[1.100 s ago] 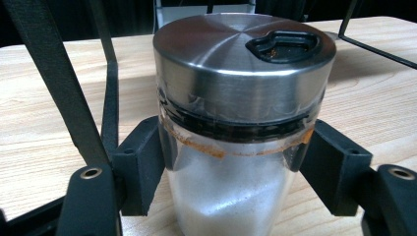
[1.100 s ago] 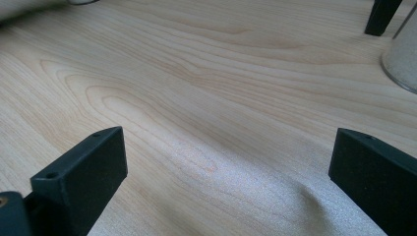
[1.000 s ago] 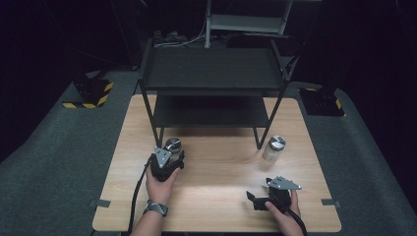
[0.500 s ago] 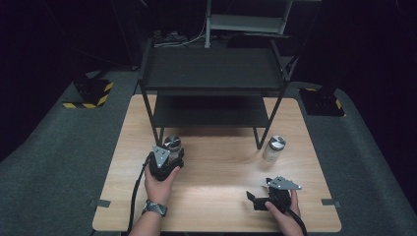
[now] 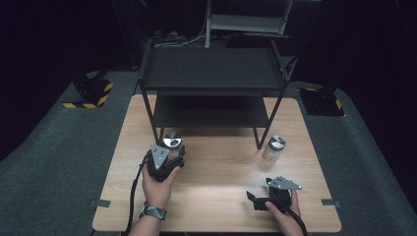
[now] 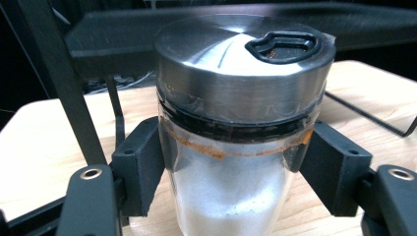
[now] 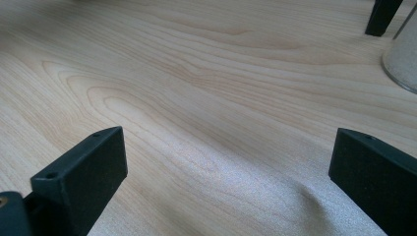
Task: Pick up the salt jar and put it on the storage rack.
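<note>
Left gripper view is showing the left tongs (image 6: pixel 231 172) clamping a jar (image 6: pixel 236 147) just before the rack (image 5: pixel 211 83) — the glass may be slipping or knocking the shelf edge. Right tongs (image 7: pixel 226 182) are gaping empty over the desk (image 7: pixel 196 98).

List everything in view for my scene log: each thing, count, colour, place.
Table: one, light wood, centre of the high view.
Rack: one, black, two shelves, on the table's far half.
Held jar: one, clear with steel lid, white powder inside, between the left gripper's jaws.
Second jar: one, clear with steel lid, by the rack's right front leg.
Left gripper: black, shut on the held jar.
Right gripper: black, open, low over the table's near right.
</note>
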`<state>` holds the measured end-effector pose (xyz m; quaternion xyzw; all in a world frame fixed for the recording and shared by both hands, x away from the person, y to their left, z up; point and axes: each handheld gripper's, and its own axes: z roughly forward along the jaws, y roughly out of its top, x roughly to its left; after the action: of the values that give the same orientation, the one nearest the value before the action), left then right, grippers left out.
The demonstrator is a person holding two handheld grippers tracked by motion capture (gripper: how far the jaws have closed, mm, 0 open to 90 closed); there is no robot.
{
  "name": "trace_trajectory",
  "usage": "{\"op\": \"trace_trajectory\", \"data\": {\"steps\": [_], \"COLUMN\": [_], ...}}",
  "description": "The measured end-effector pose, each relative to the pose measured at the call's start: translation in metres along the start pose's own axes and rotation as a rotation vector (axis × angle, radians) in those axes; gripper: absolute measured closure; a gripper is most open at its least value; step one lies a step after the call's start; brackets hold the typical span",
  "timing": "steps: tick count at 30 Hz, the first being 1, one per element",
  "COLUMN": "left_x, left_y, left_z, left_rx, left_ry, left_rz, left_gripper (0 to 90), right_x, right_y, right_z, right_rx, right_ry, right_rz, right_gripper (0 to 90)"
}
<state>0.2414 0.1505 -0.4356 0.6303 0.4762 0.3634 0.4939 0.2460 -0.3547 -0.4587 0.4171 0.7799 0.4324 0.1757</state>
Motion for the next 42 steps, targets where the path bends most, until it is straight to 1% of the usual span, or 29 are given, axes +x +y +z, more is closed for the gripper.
{"op": "trace_trajectory", "data": {"steps": [7, 12, 18, 23, 27, 30, 34, 42], "left_x": [-0.003, -0.009, -0.013, -0.014, -0.014, -0.013, -0.014, -0.018], "left_y": [0.011, 0.023, 0.034, 0.042, 0.048, 0.053, 0.062, 0.076], "left_z": [-0.011, -0.019, -0.025, -0.030, -0.034, -0.037, -0.040, -0.043], "left_rx": [-0.028, -0.046, -0.055, -0.068, -0.086, -0.104, -0.123, -0.141], "left_ry": [-0.002, -0.005, -0.014, -0.013, -0.014, -0.028, -0.031, -0.032], "left_rz": [-0.001, 0.013, 0.018, 0.013, 0.012, 0.004, 0.001, 0.015], "left_gripper": [30.8, 30.8, 30.8, 30.8, 30.8, 30.7, 30.8, 30.8], "right_x": [-0.001, -0.001, -0.001, -0.001, -0.001, -0.001, -0.001, 0.000], "right_y": [0.000, -0.001, -0.001, -0.001, -0.001, -0.001, 0.000, -0.001], "right_z": [0.000, 0.000, 0.000, -0.001, -0.001, 0.000, 0.000, -0.001], "right_rx": [-0.002, -0.004, -0.004, -0.005, -0.005, -0.004, -0.002, -0.008], "right_ry": [0.002, 0.003, 0.004, 0.002, 0.002, 0.001, 0.002, 0.001], "right_rz": [0.003, 0.005, 0.008, 0.010, 0.011, 0.010, 0.009, 0.001], "right_gripper": [0.9, 0.9, 0.9, 0.9, 0.9, 0.9, 0.9, 0.9]}}
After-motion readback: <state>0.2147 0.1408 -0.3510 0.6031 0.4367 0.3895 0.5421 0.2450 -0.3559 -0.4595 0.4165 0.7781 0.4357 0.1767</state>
